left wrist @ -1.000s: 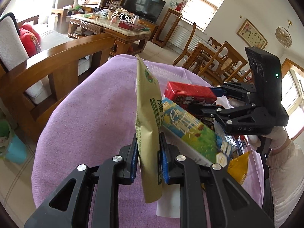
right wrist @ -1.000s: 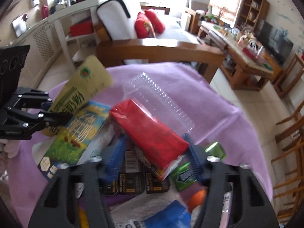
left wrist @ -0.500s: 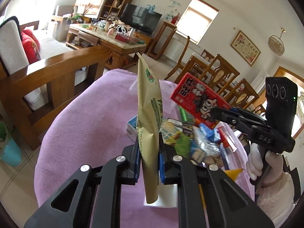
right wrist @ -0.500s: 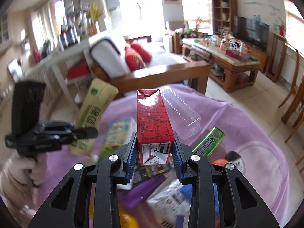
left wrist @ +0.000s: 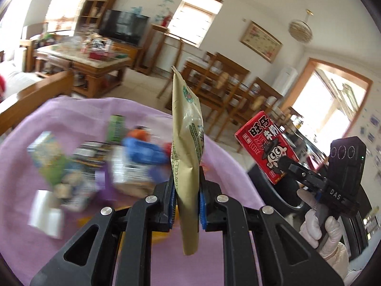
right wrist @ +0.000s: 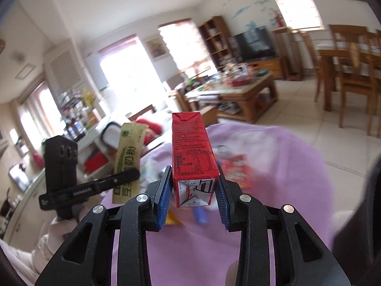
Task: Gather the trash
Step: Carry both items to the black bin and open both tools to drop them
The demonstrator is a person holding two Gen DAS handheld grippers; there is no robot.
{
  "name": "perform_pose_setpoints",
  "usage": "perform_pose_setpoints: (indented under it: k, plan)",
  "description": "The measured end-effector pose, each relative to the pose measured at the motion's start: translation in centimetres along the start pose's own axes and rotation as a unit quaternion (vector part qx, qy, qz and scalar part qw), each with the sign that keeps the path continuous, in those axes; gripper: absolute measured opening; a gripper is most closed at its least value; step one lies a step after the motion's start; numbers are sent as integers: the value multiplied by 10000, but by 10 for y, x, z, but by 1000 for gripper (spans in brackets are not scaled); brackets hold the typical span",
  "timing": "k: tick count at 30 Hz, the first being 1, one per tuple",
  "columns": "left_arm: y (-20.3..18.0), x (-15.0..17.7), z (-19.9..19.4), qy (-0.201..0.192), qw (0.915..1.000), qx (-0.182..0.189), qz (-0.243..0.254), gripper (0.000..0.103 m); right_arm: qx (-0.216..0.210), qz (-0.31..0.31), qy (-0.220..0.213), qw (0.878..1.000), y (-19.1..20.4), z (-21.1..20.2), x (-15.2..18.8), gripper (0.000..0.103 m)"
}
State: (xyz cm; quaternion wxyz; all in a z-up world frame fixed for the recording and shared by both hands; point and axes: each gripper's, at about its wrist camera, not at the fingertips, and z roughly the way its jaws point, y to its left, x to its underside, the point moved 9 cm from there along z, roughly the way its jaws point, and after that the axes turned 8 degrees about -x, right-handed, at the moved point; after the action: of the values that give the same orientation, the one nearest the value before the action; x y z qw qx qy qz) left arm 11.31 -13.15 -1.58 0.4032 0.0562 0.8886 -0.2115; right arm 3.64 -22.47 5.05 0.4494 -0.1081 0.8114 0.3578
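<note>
Both my grippers hold trash lifted above the lilac-covered table.

My left gripper is clamped on a flat tan paper sachet, standing upright between its blue pads. My right gripper grips a small red drink carton. Blurred wrappers and boxes lie on the cloth below.
</note>
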Motion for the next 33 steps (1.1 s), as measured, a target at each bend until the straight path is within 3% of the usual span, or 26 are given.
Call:
perform_pose_setpoints:
  k: [4, 9, 14, 20, 27, 33]
  plan:
    - [-87, 13, 42, 371, 9967, 608, 399, 16, 613, 313, -394, 9969, -58, -75, 11, 35]
    - [-177, 29, 91, 741, 9873, 1114, 853, 16, 1630, 821, -642, 9811, -147, -153, 37, 35]
    - [-246, 41, 143, 1185, 9770, 1418, 1068, 16, 2163, 1197, -690, 9665, -205, -184, 66, 35]
    - [-288, 57, 189, 1570, 9704, 1296, 1298, 16, 2477, 1347, -592, 9576, -248, -193, 88, 35]
    - [-279, 80, 227, 2018, 9650, 829, 1453, 16, 2486, 1433, -431, 9570, -260, -178, 95, 30]
    - [-284, 88, 227, 1997, 9612, 681, 1777, 20, 2433, 1497, -431, 9574, -253, -170, 96, 29]
